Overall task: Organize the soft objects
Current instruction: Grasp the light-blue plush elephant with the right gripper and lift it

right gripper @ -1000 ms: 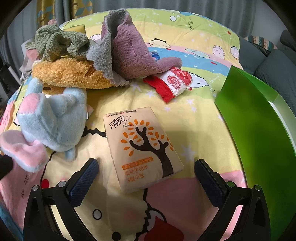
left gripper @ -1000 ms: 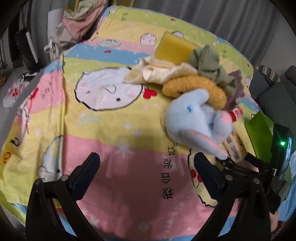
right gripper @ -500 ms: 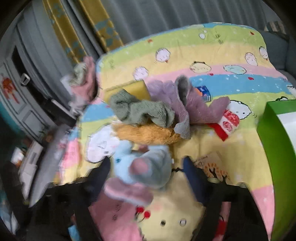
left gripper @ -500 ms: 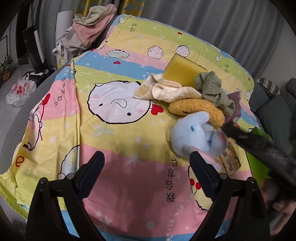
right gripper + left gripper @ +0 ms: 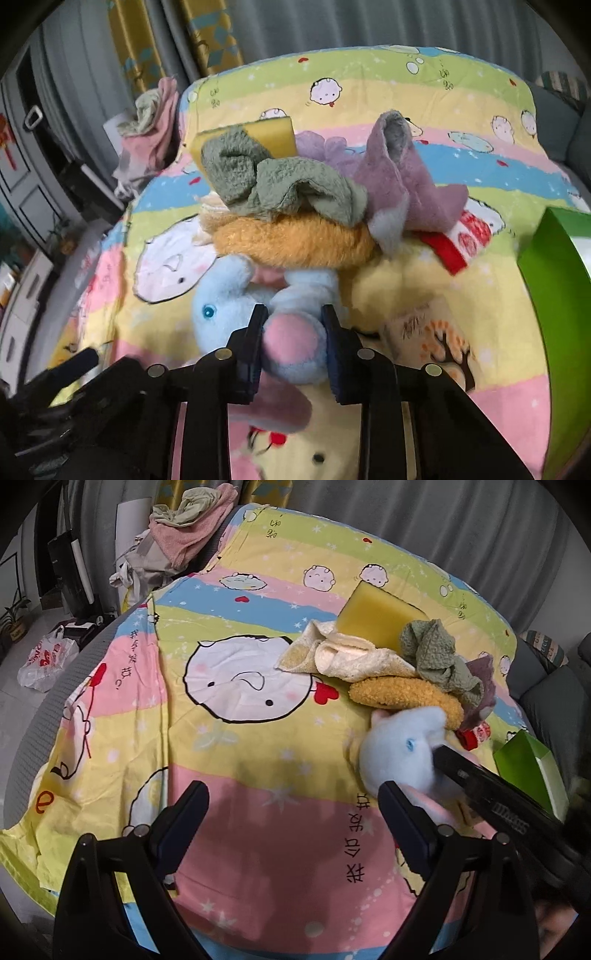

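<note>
Bedsheet (image 5: 258, 782): printed Chinese characters in several places, too distorted to read reliably, and a lone red "e" at the left edge. Tissue pack (image 5: 432, 332): tree graphic with blurred, illegible script. Right gripper arm: white lettering, unreadable.

The left claw (image 5: 293, 825) is a black frame of angled struts with round silver screw heads at the joints and two dark navy, flat rectangular pads (image 5: 404, 825). The right claw (image 5: 291, 341) looks the same; its finger bears white lettering, too blurred to read.
</note>
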The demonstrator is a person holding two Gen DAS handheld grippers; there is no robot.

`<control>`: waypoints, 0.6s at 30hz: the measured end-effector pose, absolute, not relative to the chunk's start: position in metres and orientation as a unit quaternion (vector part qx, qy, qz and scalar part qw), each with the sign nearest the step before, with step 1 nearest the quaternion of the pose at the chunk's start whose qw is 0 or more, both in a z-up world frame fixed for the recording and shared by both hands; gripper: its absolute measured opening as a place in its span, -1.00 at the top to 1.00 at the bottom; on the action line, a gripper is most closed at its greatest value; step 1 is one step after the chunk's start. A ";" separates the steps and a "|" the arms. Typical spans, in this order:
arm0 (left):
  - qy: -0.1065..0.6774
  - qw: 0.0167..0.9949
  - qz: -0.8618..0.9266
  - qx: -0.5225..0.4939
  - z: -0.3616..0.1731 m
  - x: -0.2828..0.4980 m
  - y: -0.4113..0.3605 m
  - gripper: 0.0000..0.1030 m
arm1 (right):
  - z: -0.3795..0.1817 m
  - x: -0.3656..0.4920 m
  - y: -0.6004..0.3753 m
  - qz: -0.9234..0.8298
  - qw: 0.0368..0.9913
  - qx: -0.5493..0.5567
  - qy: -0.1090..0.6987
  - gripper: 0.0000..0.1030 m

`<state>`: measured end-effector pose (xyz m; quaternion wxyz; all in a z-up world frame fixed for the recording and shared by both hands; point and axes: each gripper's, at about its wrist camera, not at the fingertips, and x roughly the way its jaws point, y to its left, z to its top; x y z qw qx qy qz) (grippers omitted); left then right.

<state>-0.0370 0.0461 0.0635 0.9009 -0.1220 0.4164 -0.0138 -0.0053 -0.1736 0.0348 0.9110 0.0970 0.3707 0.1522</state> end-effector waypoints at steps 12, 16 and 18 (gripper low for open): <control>0.453 0.861 -0.114 -0.201 0.055 -0.041 0.048 -0.77 | 0.052 -0.061 -0.182 0.233 0.873 0.125 0.411 0.41; 0.468 0.850 -0.136 -0.201 0.050 -0.040 0.040 -0.77 | 0.045 -0.054 -0.197 0.221 0.860 0.147 0.436 -0.36; 0.475 0.845 -0.148 -0.196 0.048 -0.043 0.034 -0.77 | 0.045 -0.055 -0.212 0.224 0.855 0.184 0.430 -0.61</control>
